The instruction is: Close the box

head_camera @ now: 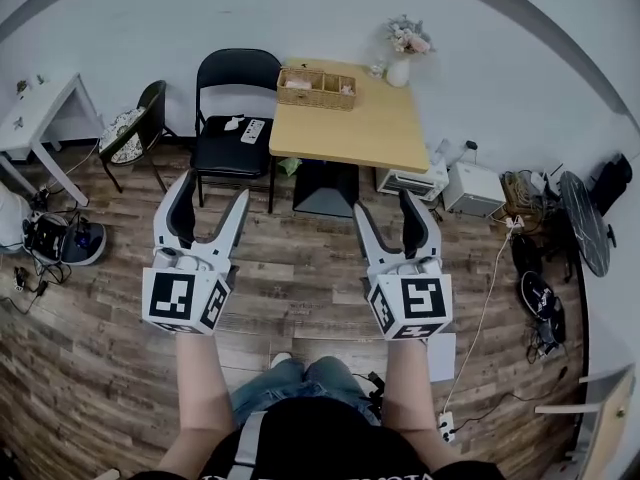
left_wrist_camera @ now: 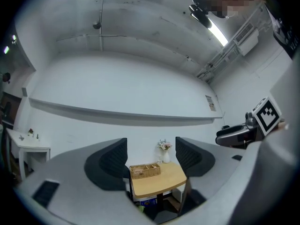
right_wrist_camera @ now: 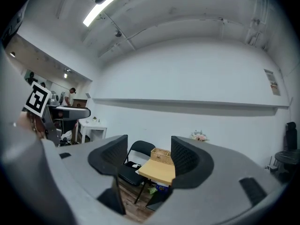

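Note:
A woven wicker box with compartments stands at the far left corner of a small wooden table; its top looks open. The left gripper view has the box low between the jaws, and in the right gripper view the box is far off. Both grippers hang over the wooden floor, well short of the table. My left gripper is open and empty. My right gripper is open and empty too.
A vase of flowers stands at the table's far right corner. A black folding chair with small items on its seat is left of the table. A white side table is far left; white appliances and cables lie right.

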Demonstrator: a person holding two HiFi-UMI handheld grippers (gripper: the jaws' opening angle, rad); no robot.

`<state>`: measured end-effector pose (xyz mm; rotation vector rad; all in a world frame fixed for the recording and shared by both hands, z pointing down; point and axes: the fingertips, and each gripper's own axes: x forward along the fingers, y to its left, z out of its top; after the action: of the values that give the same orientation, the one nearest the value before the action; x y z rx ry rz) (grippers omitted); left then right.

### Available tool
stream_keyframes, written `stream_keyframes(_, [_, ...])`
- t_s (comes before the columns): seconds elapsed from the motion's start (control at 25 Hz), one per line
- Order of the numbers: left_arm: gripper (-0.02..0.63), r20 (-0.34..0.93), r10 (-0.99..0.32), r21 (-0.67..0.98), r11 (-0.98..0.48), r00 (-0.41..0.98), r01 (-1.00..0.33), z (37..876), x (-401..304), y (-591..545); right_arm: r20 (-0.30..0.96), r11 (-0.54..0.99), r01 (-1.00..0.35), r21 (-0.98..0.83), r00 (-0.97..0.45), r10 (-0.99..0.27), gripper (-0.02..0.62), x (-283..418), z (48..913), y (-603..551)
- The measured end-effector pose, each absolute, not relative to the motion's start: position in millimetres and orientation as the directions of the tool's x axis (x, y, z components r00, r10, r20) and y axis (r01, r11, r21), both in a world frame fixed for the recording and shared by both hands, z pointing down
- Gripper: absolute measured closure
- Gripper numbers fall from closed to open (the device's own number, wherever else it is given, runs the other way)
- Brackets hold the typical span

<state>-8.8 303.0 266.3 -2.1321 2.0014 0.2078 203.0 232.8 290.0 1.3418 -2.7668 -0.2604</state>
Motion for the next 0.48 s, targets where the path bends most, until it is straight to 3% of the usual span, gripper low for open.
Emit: stream_keyframes(0.48, [0.293, -0.206, -0.978, -0.005, -0.012, 0.013, -1.000, 296, -51, 242, 0.020, 0.640, -0.741, 0.205, -0.650, -0.760, 0.295, 164, 313, 170])
